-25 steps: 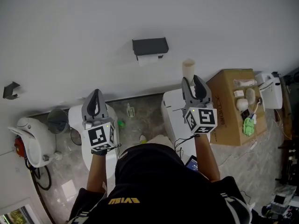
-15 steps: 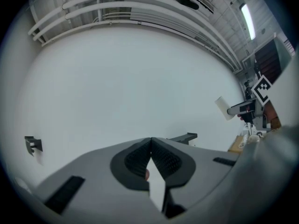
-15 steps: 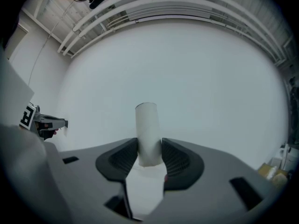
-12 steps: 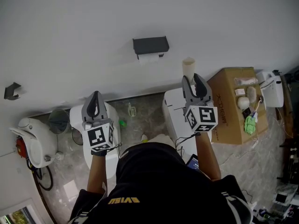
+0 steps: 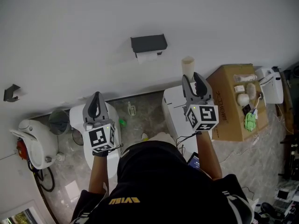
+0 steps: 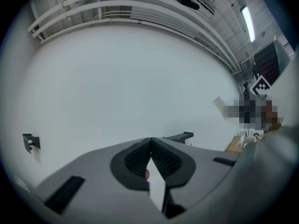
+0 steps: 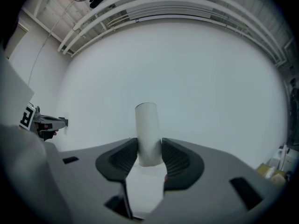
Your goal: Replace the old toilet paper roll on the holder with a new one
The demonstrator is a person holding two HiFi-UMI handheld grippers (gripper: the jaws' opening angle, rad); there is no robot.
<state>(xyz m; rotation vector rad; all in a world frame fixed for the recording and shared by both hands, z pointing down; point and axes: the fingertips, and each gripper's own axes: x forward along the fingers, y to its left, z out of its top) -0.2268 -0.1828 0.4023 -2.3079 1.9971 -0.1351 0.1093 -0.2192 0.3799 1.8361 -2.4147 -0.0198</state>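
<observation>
A dark holder [image 5: 148, 43] is fixed to the white wall, with a white roll [image 5: 148, 57] showing under its cover. The holder [image 6: 180, 136] peeks over the left gripper's jaws. My right gripper [image 5: 194, 77] [image 7: 149, 149] points at the wall, shut on a bare cardboard tube [image 5: 188, 66] [image 7: 147, 130] that stands upright between its pads. My left gripper [image 5: 97, 97] [image 6: 150, 142] is held level to the left, jaws shut with nothing between them. Both grippers are apart from the holder, which sits between and beyond them.
Below are a white toilet [image 5: 79, 117], a white cabinet [image 5: 171, 107], a cardboard box [image 5: 230, 101] with small items, a grey bin [image 5: 57, 120] and a white appliance [image 5: 32, 138]. A small dark hook [image 5: 10, 92] sticks out of the wall at left.
</observation>
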